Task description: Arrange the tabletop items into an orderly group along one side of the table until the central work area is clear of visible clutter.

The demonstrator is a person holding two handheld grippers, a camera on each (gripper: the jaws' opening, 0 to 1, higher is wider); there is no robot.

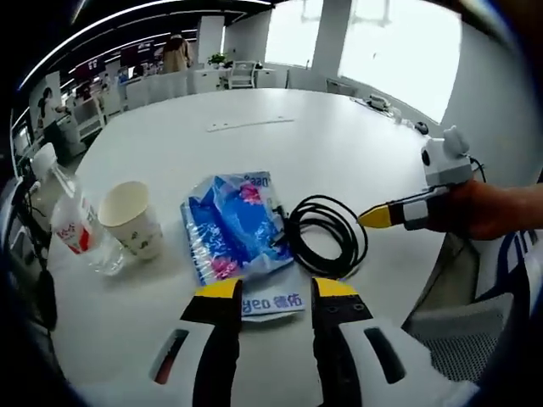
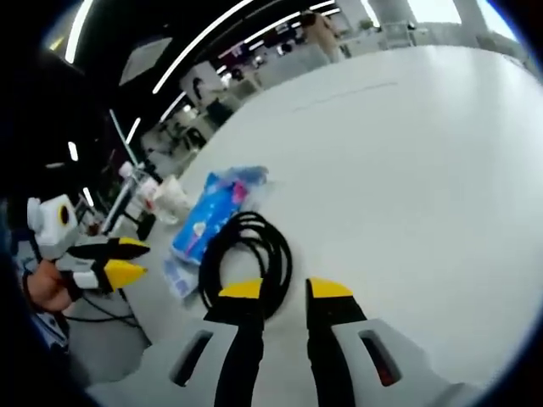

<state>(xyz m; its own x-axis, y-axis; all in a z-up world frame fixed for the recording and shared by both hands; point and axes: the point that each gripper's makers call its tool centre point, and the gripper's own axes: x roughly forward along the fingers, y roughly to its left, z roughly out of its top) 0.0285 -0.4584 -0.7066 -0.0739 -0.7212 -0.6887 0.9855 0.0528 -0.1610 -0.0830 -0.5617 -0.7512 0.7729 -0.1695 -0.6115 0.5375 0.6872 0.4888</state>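
On the white surface (image 1: 254, 110), a paper cup (image 1: 131, 219), blue tissue pack (image 1: 233, 227) and coiled black cable (image 1: 327, 236) sit near. The left claw (image 1: 273, 292) is spread, empty, just before the pack. The right claw (image 2: 286, 291) is spread beside the cable.

We see a white table (image 1: 254, 161) carrying a black coiled cable (image 1: 327, 233), a blue tissue pack (image 1: 233, 225) with pink blotches and a cream paper cup (image 1: 131, 219). At nine o'clock, a clear bottle (image 1: 72, 216) wears a red-and-white label. Both grippers (image 1: 273, 290) (image 2: 285, 290) are black with yellow tips.

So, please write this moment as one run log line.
left gripper: open, at tissue pack | right gripper: open, at black cable | paper cup, bottle: untouched
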